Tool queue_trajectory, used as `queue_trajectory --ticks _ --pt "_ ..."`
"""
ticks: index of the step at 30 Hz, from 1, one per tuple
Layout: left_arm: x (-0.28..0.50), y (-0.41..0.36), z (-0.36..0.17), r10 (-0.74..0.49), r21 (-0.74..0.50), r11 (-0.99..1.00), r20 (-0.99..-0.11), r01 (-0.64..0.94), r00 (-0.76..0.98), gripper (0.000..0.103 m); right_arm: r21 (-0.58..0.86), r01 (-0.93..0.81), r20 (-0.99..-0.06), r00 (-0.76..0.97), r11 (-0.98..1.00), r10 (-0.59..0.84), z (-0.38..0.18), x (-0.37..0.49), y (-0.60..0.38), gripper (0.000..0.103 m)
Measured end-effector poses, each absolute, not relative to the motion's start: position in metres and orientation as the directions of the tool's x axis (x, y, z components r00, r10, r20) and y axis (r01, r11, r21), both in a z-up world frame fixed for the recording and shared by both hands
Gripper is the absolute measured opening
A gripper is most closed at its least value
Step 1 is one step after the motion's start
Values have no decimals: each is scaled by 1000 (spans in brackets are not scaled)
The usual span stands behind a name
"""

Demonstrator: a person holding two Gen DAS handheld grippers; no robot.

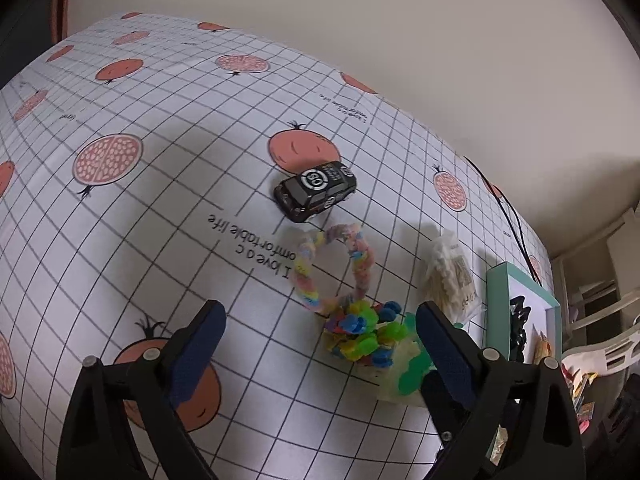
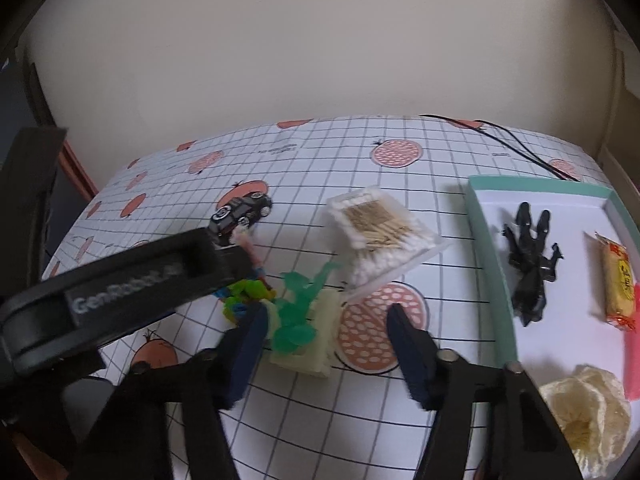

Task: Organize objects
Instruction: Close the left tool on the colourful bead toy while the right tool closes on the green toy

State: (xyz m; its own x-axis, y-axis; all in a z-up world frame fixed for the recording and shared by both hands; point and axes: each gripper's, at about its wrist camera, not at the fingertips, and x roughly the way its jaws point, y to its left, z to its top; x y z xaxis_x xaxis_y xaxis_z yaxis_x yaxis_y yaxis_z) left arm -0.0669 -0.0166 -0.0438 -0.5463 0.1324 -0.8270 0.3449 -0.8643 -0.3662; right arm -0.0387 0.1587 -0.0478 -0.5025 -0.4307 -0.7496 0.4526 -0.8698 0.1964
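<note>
Dim, soft indoor light; fisheye-bent edges, dark vignetted corners, slight blur.

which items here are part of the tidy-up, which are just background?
Job:
- toy car
- pipe-cleaner loop
- colourful toy cluster
- green-and-cream toy
- cotton swab pack
- teal tray, already holding a black hair claw and snack packet

Background:
- black cable
- tablecloth

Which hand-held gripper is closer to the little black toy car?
Left. The left hand-held gripper sits just short of the toy car; the right hand-held gripper is further back, nearer the tray.
</note>
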Motion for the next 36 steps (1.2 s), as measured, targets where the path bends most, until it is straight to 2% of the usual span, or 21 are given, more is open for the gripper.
queue_trajectory --ticks 1,4,7,8,9,11,15,22,36 --pt "-68 -15 -44 131 -361 -869 -828 338 -545 90 200 459 -749 -498 -866 -437 -48 -38 158 46" --pt "-70 -10 -44 137 -358 -878 -825 318 -548 87 211 465 -747 -491 -860 -449 -48 -38 159 31" --pt "-72 -8 -44 146 -362 -880 -822 308 -550 79 218 465 -743 -491 -858 -455 -47 -39 161 21" --pt "-72 -7 -44 149 -364 -880 -822 305 -549 78 220 464 -743 -490 -858 -456 -47 -39 162 20" --pt "-72 -6 -44 151 -364 -881 -821 301 -550 78 224 464 -743 -489 -857 -458 -47 -40 162 14" --pt "-73 -5 -45 149 -360 -884 -822 299 -549 68 232 461 -743 -485 -857 -462 -48 -41 164 13" --pt "-73 -2 -46 156 -360 -887 -823 290 -546 60 252 453 -741 -478 -855 -472 -48 -44 168 13" --pt "-74 5 -45 174 -367 -893 -815 260 -552 36 265 455 -735 -475 -850 -484 -46 -43 171 12" --pt "-69 3 -41 159 -359 -897 -806 257 -570 32 289 457 -699 -500 -841 -511 -30 -40 178 12"
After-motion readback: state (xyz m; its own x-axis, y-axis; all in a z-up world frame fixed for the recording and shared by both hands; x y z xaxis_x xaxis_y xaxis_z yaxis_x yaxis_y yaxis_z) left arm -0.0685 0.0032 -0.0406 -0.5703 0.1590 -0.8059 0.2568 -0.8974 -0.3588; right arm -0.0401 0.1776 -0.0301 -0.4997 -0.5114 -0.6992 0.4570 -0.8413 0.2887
